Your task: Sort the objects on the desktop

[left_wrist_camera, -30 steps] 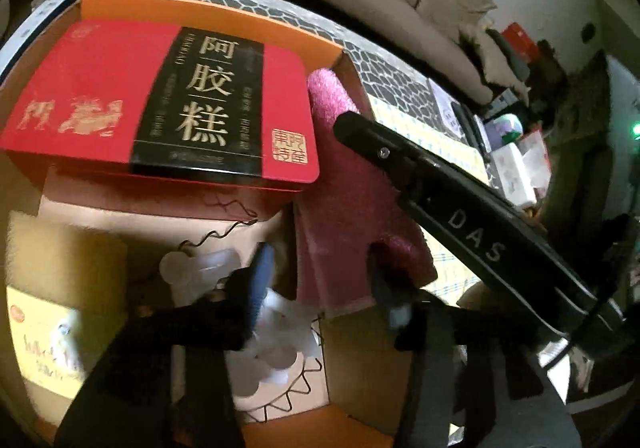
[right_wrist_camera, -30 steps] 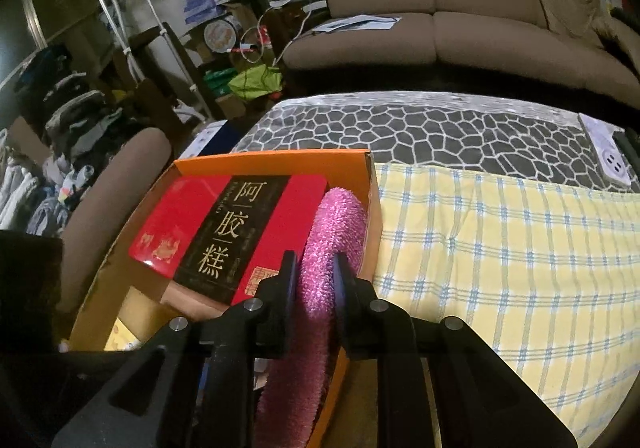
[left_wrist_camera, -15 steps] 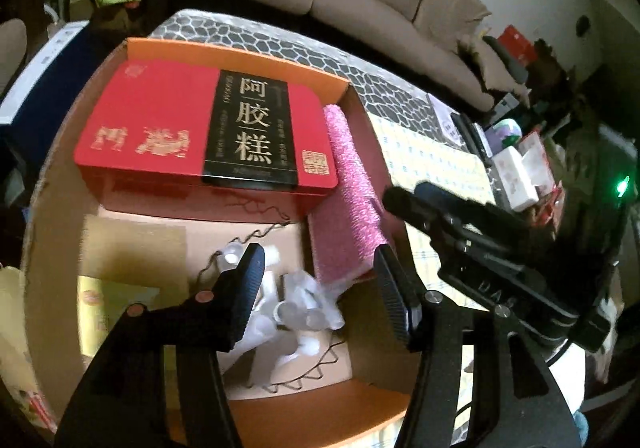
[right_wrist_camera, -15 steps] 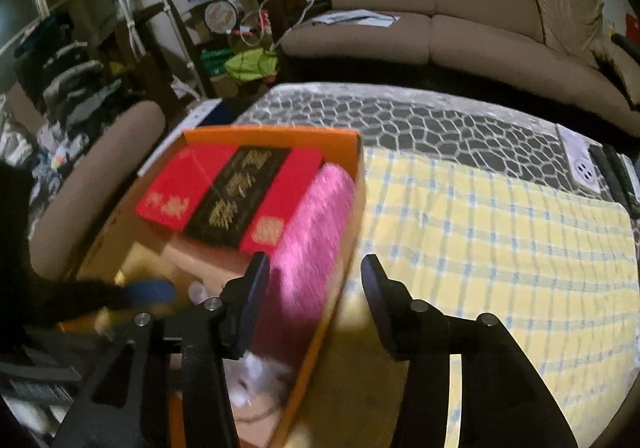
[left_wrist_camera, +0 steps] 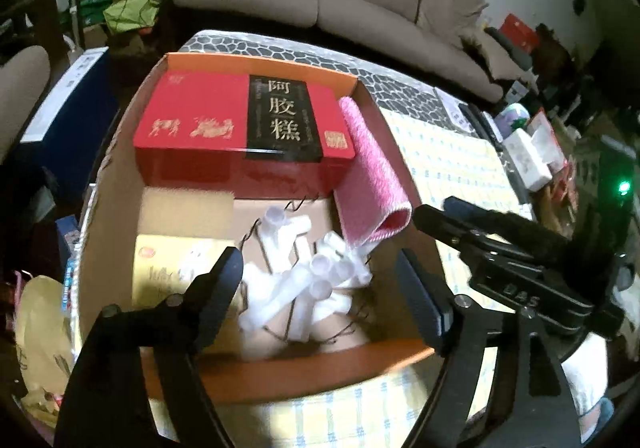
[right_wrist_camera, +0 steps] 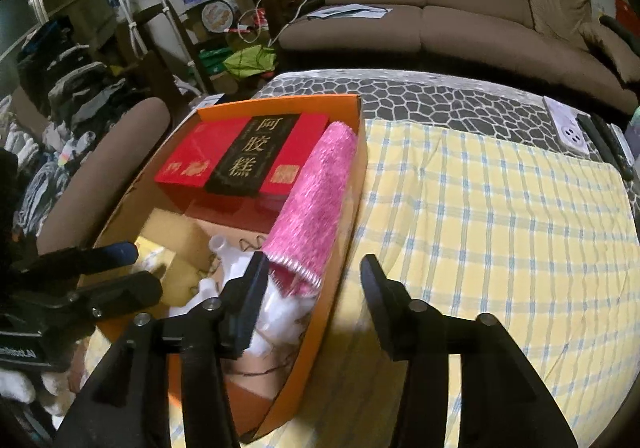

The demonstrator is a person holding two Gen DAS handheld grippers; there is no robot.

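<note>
While both jaws are opening, nothing sits between the pads of either tool. Seen from the left wrist, the left hand-held gripper [left_wrist_camera: 320,280] fills the lower centre of the frame, its jaws spread wide above an orange box [left_wrist_camera: 256,372] and framing a pile of white tubes [left_wrist_camera: 296,280] that lies loose on the box floor with thin dark wire looped about it. A red carton [left_wrist_camera: 240,136] with gold characters on a black band lies across the upper part of the box. Just right of it a pink cloth [left_wrist_camera: 368,176], rolled, leans along the box's right wall, touching neither gripper. A yellow packet [left_wrist_camera: 172,272] lies at the box's lower left.

From the right wrist, the right hand-held gripper [right_wrist_camera: 312,280] stands at lower centre, jaws moderately apart and straddling the box's right wall; the rolled cloth's lower end lies just above and inside the left pad, apart from it. At the lower left of that view the left tool shows as a dark shape. A yellow checked cover [right_wrist_camera: 500,228] over the bench fills the right half, and a brown sofa [right_wrist_camera: 460,8] crosses the top.
</note>
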